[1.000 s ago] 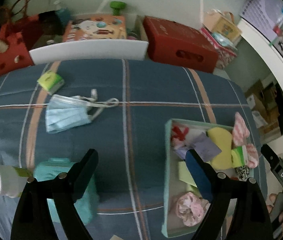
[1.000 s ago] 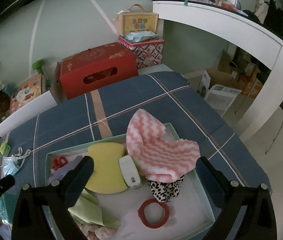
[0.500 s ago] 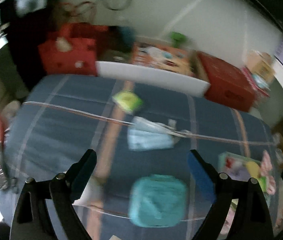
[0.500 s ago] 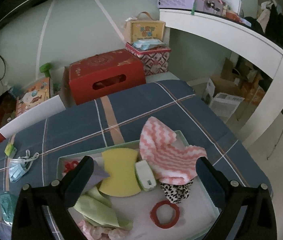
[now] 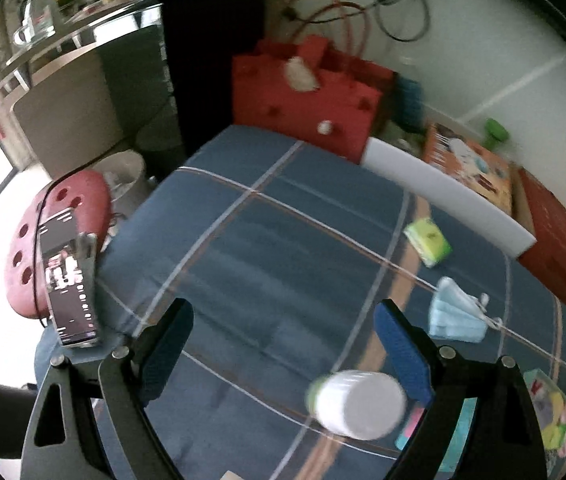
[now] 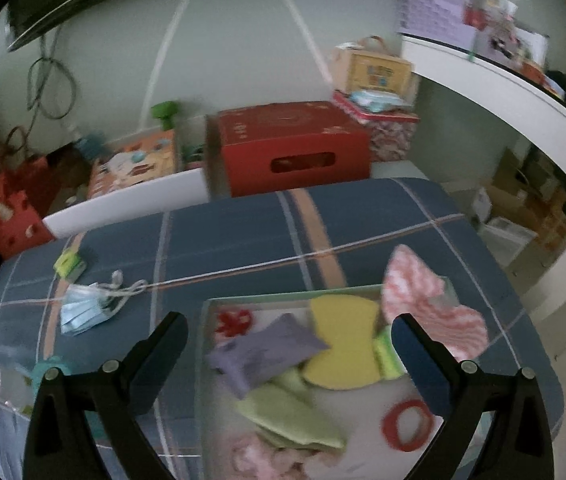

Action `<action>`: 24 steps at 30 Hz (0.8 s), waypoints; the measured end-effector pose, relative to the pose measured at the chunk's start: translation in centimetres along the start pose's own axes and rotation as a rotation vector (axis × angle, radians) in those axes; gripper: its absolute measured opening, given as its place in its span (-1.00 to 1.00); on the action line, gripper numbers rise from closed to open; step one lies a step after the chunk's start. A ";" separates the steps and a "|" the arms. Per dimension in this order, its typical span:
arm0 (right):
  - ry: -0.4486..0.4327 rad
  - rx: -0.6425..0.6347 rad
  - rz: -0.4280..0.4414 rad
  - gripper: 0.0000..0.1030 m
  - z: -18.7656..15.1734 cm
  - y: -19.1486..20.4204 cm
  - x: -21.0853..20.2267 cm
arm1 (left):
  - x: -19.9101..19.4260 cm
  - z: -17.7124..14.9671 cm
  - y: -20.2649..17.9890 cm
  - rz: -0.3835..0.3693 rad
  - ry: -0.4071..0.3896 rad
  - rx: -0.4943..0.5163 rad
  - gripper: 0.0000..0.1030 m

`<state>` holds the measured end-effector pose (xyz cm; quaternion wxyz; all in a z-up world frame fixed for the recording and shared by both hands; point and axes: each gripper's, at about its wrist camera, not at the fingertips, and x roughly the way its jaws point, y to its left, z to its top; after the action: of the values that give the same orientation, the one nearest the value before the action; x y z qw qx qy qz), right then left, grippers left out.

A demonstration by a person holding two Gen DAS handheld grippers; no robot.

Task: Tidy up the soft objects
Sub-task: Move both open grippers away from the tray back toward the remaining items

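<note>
Blue plaid-cloth tabletop; red perforated stool off its left edge, red cardboard box behind. Open cloth centre-left. Left gripper fingers apart, empty, white-capped bottle just below them. Light-blue face mask lies flat, long axis left-right. Right gripper fingers apart, empty, above the pale-green tray of soft items at right.

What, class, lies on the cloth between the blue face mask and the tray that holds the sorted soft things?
Nothing visible. In the right wrist view, only bare plaid cloth separates the face mask from the tray; the green packet sits behind the mask.
</note>
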<state>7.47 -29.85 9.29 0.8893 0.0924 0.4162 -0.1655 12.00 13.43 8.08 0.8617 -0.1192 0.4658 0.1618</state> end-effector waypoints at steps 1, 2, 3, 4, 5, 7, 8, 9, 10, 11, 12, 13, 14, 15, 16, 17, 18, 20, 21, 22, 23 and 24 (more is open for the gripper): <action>0.001 -0.007 0.008 1.00 0.0 0.5 0.0 | 0.1 0.1 0.4 0.006 0.000 -0.005 0.79; 0.001 -0.016 0.018 1.00 0.0 1.2 0.0 | 0.2 0.1 0.9 0.010 0.000 -0.009 0.79; 0.001 -0.025 0.028 1.00 -0.1 1.9 0.0 | 0.2 0.2 1.2 0.011 0.001 -0.011 0.79; 0.002 -0.036 0.039 1.00 -0.1 2.6 0.0 | 0.3 0.3 1.4 0.010 0.003 -0.012 0.79; 0.006 -0.046 0.050 1.00 -0.2 3.4 0.1 | 0.4 0.3 1.7 0.008 0.004 -0.013 0.79; 0.012 -0.063 0.072 1.00 -0.3 4.9 0.2 | 0.5 0.4 2.2 0.006 0.007 -0.018 0.79; 0.014 -0.069 0.081 1.00 -0.4 5.4 0.2 | 0.5 0.5 2.3 0.007 0.008 -0.021 0.79; 0.019 -0.078 0.092 1.00 -0.5 6.2 0.3 | 0.6 0.6 2.4 0.006 0.009 -0.021 0.79; 0.024 -0.088 0.105 1.00 -0.6 6.9 0.4 | 0.6 0.6 2.4 0.004 0.010 -0.021 0.79; 0.029 -0.098 0.120 1.00 -0.7 7.7 0.5 | 0.8 0.6 2.4 -0.001 0.012 -0.019 0.79; 0.035 -0.108 0.135 1.00 -0.9 8.5 0.6 | 0.9 0.6 2.4 -0.006 0.016 -0.017 0.79; 0.039 -0.115 0.143 1.00 -0.9 9.0 0.7 | 1.1 0.6 2.3 -0.011 0.021 -0.014 0.79; 0.041 -0.126 0.153 1.00 -1.0 9.7 0.7 | 1.4 0.6 2.2 -0.017 0.028 -0.010 0.79; 0.043 -0.134 0.160 1.00 -1.1 10.3 0.8 | 1.6 0.6 2.1 -0.021 0.033 -0.007 0.79; 0.045 -0.141 0.166 1.00 -1.2 10.9 0.9 | 1.9 0.6 2.0 -0.025 0.040 -0.004 0.79; 0.050 -0.149 0.175 1.00 -1.3 11.6 1.0 | 2.2 0.6 1.8 -0.029 0.048 0.001 0.79; 0.055 -0.154 0.182 1.00 -1.4 12.1 1.1 | 2.6 0.6 1.6 -0.032 0.056 0.006 0.79; 0.065 -0.164 0.197 1.00 -1.7 13.0 1.3 | 3.2 0.5 1.4 -0.035 0.073 0.013 0.79; 0.071 -0.170 0.203 1.00 -1.8 13.5 1.4 | 3.6 0.4 1.2 -0.036 0.082 0.017 0.79; 0.076 -0.175 0.207 1.00 -1.9 13.9 1.5 | 3.9 0.3 1.0 -0.039 0.089 0.022 0.79; 0.081 -0.180 0.210 1.00 -2.0 14.3 1.6 | 4.1 0.3 0.9 -0.044 0.096 0.027 0.79; 0.086 -0.187 0.212 1.00 -2.1 14.7 1.8 | 4.3 0.2 0.8 -0.047 0.102 0.031 0.79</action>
<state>12.50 -15.95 6.99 0.8878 0.0596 0.4555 -0.0271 14.12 14.94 4.52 0.8421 -0.1249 0.5089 0.1279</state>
